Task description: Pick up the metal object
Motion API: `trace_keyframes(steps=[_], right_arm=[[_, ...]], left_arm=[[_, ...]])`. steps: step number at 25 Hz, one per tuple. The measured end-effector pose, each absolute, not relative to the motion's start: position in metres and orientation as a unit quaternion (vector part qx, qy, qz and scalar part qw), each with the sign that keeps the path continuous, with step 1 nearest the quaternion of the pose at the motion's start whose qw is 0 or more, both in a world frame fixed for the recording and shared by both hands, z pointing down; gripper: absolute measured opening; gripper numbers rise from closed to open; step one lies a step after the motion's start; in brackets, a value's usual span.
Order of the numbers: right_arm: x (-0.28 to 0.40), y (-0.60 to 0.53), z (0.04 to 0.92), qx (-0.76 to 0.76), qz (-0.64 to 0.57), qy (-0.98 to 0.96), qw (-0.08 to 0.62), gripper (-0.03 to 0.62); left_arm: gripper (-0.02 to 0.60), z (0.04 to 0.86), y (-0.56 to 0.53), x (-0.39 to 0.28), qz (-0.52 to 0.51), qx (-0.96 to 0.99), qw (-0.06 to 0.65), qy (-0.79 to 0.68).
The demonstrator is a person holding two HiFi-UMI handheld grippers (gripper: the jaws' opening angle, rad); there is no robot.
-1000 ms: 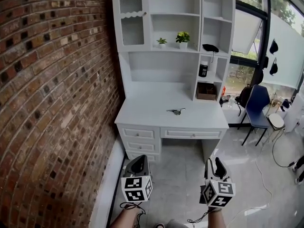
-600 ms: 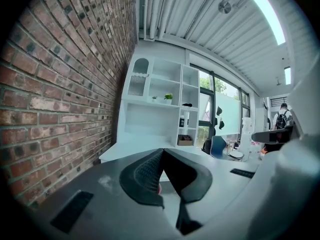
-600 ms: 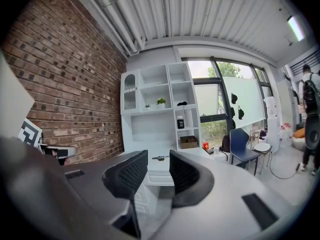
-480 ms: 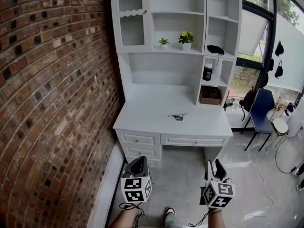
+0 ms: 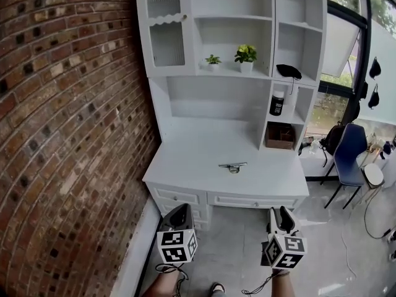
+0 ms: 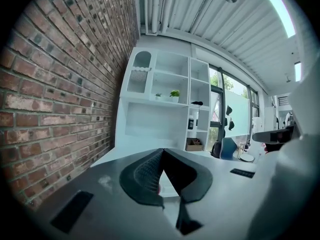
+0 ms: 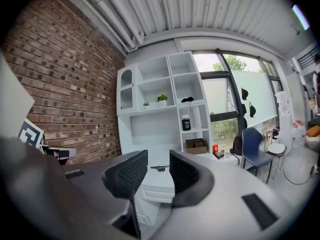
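A small metal object (image 5: pixel 232 166) lies on the white desk (image 5: pixel 185 166), right of the middle and near the front edge. In the right gripper view the metal object (image 7: pixel 159 168) shows far off between the jaws. My left gripper (image 5: pixel 180 218) is held low in front of the desk's drawers, with its jaws touching at the tips, shut on nothing. My right gripper (image 5: pixel 279 219) hangs at the same height to the right, open, with an empty gap between its pads. Both are well short of the desk.
A brick wall (image 5: pixel 62 135) runs along the left. The desk carries a white shelf unit (image 5: pixel 229 54) with two small plants (image 5: pixel 245 54), a dark bottle (image 5: pixel 276 104) and a brown box (image 5: pixel 279 135). A blue chair (image 5: pixel 349 153) stands at right by the window.
The view has moved closer to the desk, which now looks larger and lower in the picture. Both grippers stay in the same place in the picture, states unchanged.
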State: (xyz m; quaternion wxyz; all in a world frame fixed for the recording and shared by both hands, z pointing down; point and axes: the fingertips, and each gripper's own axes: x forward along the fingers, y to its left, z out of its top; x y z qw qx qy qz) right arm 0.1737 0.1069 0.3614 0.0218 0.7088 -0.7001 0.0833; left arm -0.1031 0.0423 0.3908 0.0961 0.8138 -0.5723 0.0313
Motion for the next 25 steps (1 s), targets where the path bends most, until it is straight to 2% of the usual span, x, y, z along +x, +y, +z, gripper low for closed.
trace_keyframes(steps=[25], right_arm=[[0.239, -0.075, 0.391, 0.687, 0.140, -0.713, -0.008, 0.133]], left_arm=[[0.005, 0.402, -0.129, -0.043, 0.060, 0.805, 0.094, -0.583]])
